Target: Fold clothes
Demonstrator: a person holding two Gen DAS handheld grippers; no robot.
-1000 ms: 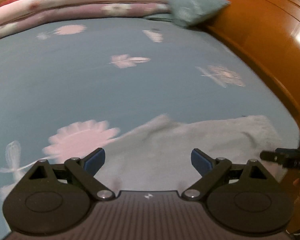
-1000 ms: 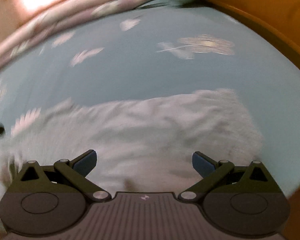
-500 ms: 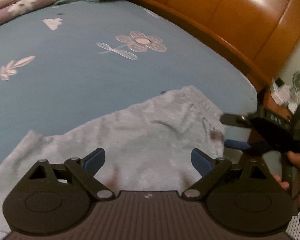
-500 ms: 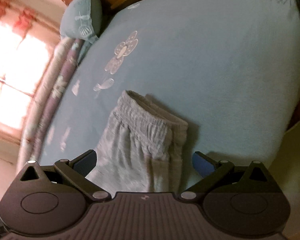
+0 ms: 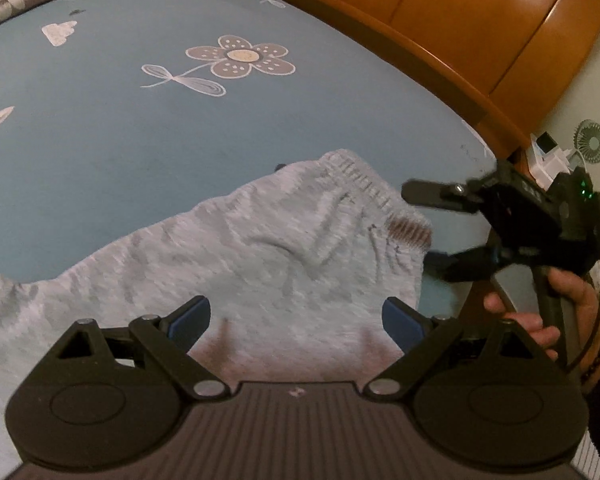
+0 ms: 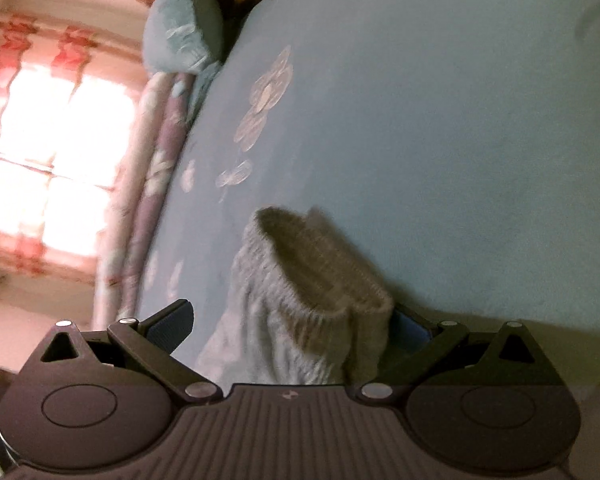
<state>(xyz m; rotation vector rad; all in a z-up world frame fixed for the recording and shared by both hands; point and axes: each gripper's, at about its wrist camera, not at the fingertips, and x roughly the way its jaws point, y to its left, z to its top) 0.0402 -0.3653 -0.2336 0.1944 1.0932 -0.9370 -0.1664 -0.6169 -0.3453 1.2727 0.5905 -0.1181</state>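
Strong fisheye bending is seen at all edges. Beyond the left finger, the window [image 6: 48, 152] is blown out white. The headboard [image 5: 480, 28] carries glare; motion blur softens the right view.

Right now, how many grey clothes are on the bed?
1. One grey garment lies on the blue sheet, its elastic waistband near the right gripper, under the left gripper. More could lie out of view.

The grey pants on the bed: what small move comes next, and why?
Probably shut the right gripper on the elastic waistband. Its jaws stand open around that ribbed edge, while the grey pants lie flat on the blue bedsheet, unfolded.
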